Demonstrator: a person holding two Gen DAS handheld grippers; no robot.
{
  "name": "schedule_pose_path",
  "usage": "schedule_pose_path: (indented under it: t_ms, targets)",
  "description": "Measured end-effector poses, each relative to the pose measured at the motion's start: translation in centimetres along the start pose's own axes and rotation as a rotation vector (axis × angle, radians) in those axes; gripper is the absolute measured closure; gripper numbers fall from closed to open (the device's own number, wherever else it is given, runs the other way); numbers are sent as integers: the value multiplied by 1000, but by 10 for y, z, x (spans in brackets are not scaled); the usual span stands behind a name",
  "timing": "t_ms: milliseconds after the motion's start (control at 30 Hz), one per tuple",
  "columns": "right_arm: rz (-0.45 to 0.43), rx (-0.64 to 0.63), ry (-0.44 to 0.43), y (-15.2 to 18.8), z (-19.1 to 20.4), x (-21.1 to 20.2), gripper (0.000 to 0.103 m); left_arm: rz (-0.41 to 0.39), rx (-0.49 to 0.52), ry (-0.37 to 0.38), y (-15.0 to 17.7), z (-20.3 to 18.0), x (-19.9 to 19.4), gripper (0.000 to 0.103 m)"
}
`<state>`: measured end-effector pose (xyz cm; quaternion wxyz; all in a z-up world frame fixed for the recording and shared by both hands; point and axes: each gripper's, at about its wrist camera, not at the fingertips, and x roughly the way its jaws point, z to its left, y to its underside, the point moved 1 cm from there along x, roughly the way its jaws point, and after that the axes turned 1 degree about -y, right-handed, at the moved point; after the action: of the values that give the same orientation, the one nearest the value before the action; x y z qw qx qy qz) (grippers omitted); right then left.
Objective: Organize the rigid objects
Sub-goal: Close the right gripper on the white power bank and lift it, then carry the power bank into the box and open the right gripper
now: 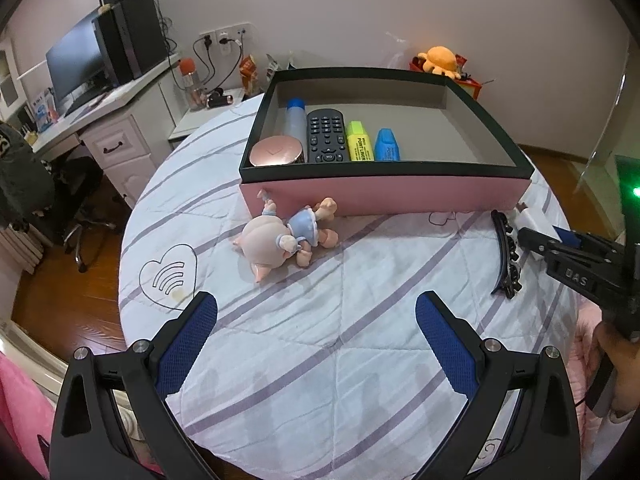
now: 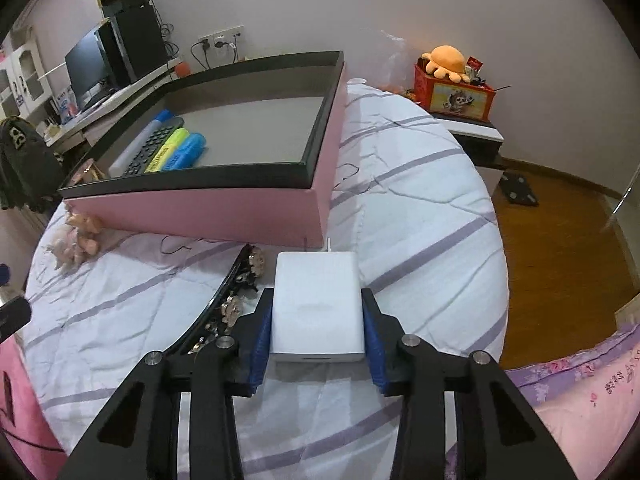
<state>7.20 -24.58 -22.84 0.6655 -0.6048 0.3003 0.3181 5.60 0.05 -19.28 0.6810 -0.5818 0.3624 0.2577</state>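
The white charger (image 2: 318, 308) is pinched across its short sides by the right gripper (image 2: 318, 312), long axis pointing toward the pink box (image 2: 224, 212) just ahead. The left gripper (image 1: 316, 312) is spread, empty.

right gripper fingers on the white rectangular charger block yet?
Touching. Right wrist view: both blue-padded fingers of the right gripper press flush against the sides of the white rectangular charger block, no gap visible.

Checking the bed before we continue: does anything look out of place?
The pig doll lies toppled on its side against the pink box, outside it, while the remote and highlighters sit neatly inside.
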Motion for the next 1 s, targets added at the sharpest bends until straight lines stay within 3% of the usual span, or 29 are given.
schedule_pose_path:
  t_ms: [133, 233, 433, 667, 833, 1000]
  targets:
    - [-23, -10, -10, 1, 7, -19, 62, -10, -3, 16, -1, 4, 0, 2]
    - [-57, -22, -63, -4, 17, -42, 62, -29, -15, 34, -4, 8, -2, 2]
    - [-134, -67, -107, -50, 43, -63, 62, -51, -43, 42, -10, 22, -1, 2]
    - [-47, -43, -65, -110, 52, 10, 62, -40, -97, 13, -15, 49, 11, 2]
    - [46, -9, -4, -121, 46, 62, 62, -23, -96, 0, -17, 56, 23, 2]
    - [82, -49, 79, -130, 53, 72, 62, -7, -88, 9, -18, 57, 32, 2]
